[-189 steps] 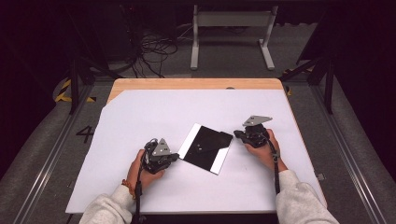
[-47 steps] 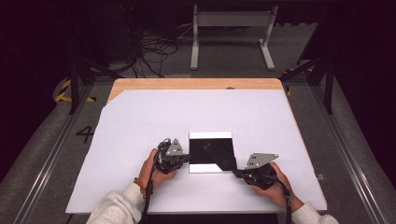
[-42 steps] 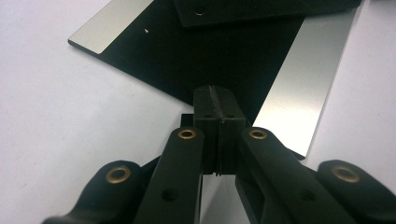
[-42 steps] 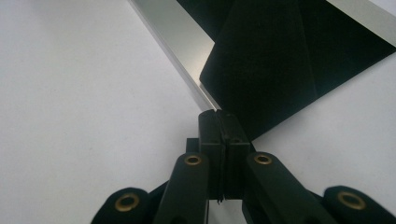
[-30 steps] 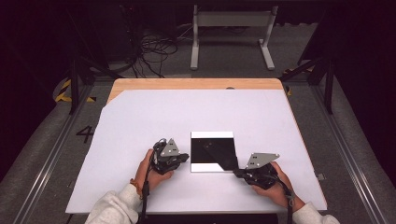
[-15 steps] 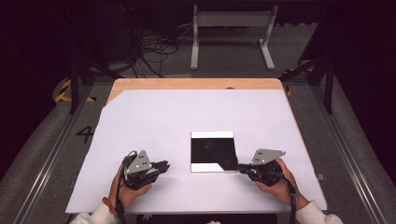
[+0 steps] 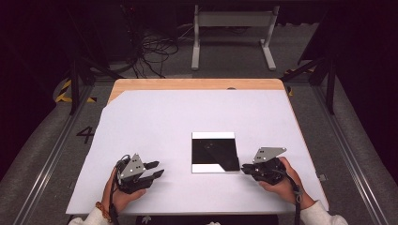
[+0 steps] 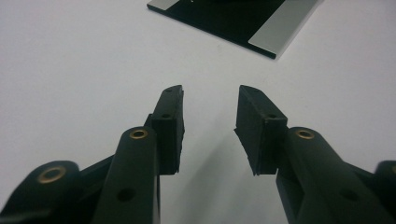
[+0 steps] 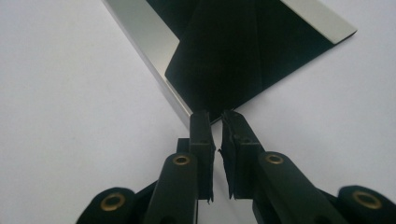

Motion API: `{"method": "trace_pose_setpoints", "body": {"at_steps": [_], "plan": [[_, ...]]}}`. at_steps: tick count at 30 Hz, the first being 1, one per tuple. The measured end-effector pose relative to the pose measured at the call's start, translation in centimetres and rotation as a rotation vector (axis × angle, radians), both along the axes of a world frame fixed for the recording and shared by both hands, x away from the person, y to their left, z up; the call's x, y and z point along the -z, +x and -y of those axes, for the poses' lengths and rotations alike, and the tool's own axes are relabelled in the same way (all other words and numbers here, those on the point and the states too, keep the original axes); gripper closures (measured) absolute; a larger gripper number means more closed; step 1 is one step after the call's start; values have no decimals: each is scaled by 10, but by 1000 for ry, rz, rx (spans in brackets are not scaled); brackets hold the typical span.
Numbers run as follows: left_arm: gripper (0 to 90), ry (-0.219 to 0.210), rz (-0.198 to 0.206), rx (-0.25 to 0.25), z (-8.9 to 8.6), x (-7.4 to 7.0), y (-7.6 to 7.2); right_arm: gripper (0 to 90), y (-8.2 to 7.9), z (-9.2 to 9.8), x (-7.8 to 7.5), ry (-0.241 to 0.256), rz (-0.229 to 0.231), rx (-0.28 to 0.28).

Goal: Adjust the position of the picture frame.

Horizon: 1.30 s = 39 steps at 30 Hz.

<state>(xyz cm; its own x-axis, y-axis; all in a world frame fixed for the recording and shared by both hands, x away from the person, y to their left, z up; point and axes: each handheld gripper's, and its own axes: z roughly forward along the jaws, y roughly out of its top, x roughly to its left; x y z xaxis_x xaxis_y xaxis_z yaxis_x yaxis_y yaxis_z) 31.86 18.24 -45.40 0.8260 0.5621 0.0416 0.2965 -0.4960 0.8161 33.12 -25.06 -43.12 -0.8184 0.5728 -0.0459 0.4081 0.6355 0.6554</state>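
Resting on the white table, the right gripper points its nearly closed jaws at the near right corner of the black square. In the right gripper view that corner sits just ahead of the fingertips, with only a thin slit between the jaws; whether they pinch the corner I cannot tell. The left gripper lies well to the left of the square, jaws spread wide and holding nothing. From the left gripper view, the square lies ahead and slightly right, well apart from its tips.
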Motion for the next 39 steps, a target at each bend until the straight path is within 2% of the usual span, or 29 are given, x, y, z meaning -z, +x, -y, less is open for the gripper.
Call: {"method": "trace_pose_setpoints", "body": {"at_steps": [1, 2, 7, 12, 16, 32, 35, 39], "plan": [[597, 3, -1, 2, 1, 1, 0, 817, 0, 0, 0, -6, -3, 0], [590, 14, 0, 5, 4, 2, 0, 809, 2, -1, 2, -17, -28, -3], [558, 21, -1, 0, 6, 3, 1, 822, 4, -4, 4, -37, -51, -13], [569, 42, -7, -14, 6, 5, 3, 853, 4, -7, 5, -58, -58, -21], [576, 40, -8, -10, 8, 5, 4, 874, 4, -8, 7, -73, -74, -17], [546, 45, -8, -4, 10, 7, 6, 876, 6, -8, 8, -60, -79, -20], [505, 58, -7, -13, 11, 7, 6, 875, 5, -8, 8, -55, -72, -12], [508, 62, -2, -9, 11, 7, 5, 883, 5, -7, 7, -28, -66, -15]]}}
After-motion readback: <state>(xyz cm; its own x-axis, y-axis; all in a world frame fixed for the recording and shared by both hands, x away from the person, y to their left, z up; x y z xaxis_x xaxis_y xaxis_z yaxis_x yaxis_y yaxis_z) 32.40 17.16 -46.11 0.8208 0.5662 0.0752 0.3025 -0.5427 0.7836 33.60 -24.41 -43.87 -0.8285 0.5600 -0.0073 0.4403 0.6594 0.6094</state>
